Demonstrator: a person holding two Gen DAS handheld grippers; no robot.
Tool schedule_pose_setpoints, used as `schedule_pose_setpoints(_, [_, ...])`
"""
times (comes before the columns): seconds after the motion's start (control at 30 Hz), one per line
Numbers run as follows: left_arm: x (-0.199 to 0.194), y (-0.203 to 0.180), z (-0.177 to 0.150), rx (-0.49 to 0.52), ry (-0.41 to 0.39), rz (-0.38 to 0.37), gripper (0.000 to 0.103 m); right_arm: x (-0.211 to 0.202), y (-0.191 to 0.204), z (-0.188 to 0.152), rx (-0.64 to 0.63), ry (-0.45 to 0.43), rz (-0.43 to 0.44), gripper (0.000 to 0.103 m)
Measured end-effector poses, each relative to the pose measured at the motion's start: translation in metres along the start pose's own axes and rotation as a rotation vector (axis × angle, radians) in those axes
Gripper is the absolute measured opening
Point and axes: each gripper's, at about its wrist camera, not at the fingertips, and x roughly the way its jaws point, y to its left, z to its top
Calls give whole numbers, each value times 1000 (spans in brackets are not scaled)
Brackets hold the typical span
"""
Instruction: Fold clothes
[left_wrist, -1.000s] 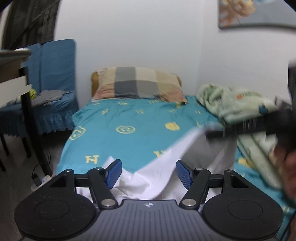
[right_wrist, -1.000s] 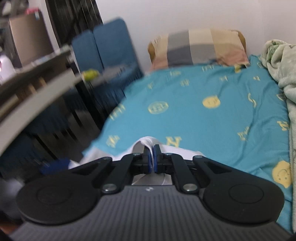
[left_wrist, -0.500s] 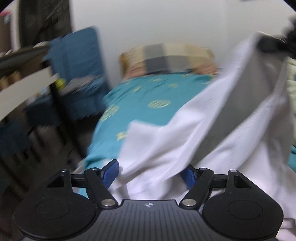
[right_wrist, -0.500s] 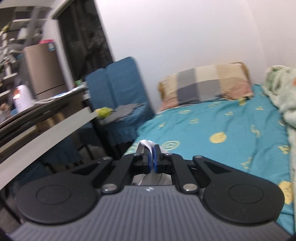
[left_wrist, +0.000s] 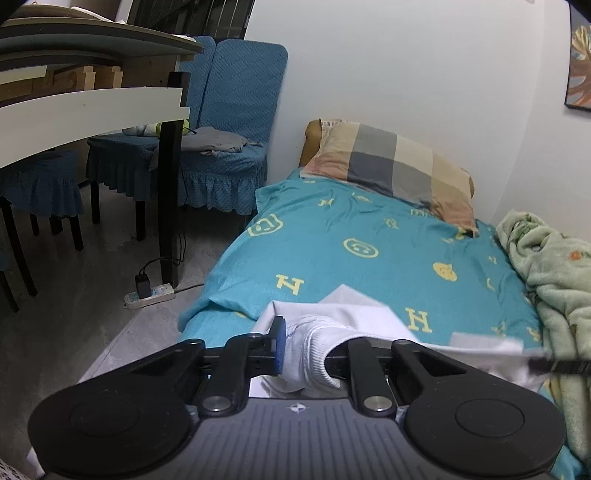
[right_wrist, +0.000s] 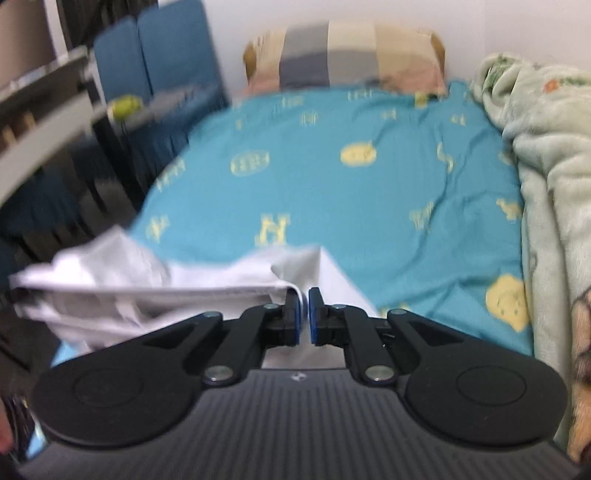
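Observation:
A white garment (left_wrist: 369, 317) lies at the near end of the bed on the teal patterned sheet (left_wrist: 369, 258). My left gripper (left_wrist: 306, 343) is closing its jaws, and a bunched ribbed edge of the garment fills the space between them and hides the right finger. In the right wrist view the garment (right_wrist: 147, 284) stretches off to the left, blurred. My right gripper (right_wrist: 303, 314) pinches its hem; the jaws are opening slightly, with cloth still in the narrow gap. The blurred dark tip of the right gripper (left_wrist: 561, 363) shows at the edge of the left wrist view.
A checked pillow (left_wrist: 391, 166) lies at the head of the bed. A pale green blanket (left_wrist: 554, 280) is heaped along the right side. To the left stand blue-covered chairs (left_wrist: 229, 110) and a table (left_wrist: 92, 99). A power strip (left_wrist: 149, 295) lies on the floor.
My left gripper went from wide open to closed on the garment's edge. The cloth, held up high half a second ago, now hangs low over the bed. My right gripper dipped toward the sheet.

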Motion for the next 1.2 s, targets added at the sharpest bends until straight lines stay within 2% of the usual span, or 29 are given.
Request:
schedule_pose_setpoints(0.03, [-1,-1,0,0,-10,-5,8,4,1,-5,0,34,2,8])
schedule_pose_setpoints(0.13, [-8,-3,2,-4,-54,-41,5,-3,-3,-6,67,23,1,6])
schedule_pose_setpoints(0.23, [-40,-4,17,-29,-163,-81,4,-48,-3,13,105,-141,10,4])
schedule_pose_setpoints(0.4, [-124,-17,79,-82,-352,-178,3,-162,14,52,95,-400,57,4])
schedule_pose_setpoints(0.57, [-240,-51,167,-14,-558,-236,3,-293,25,95,67,-635,96,4])
schedule_pose_setpoints(0.67, [-313,-75,209,64,-686,-228,3,-370,32,120,51,-754,118,4])
schedule_pose_setpoints(0.73, [-359,-87,229,93,-739,-230,3,-422,40,128,38,-826,130,4])
schedule_pose_setpoints(0.83, [-423,-98,242,111,-799,-244,3,-487,50,119,12,-905,140,4])
schedule_pose_setpoints(1.03, [-531,-105,240,131,-907,-263,4,-599,71,85,-52,-1040,144,4])
schedule_pose_setpoints(1.13, [-565,-110,240,148,-915,-260,4,-641,81,78,-76,-1084,139,4])
schedule_pose_setpoints(1.2, [-571,-113,240,152,-902,-259,4,-654,85,77,-97,-1100,117,4])
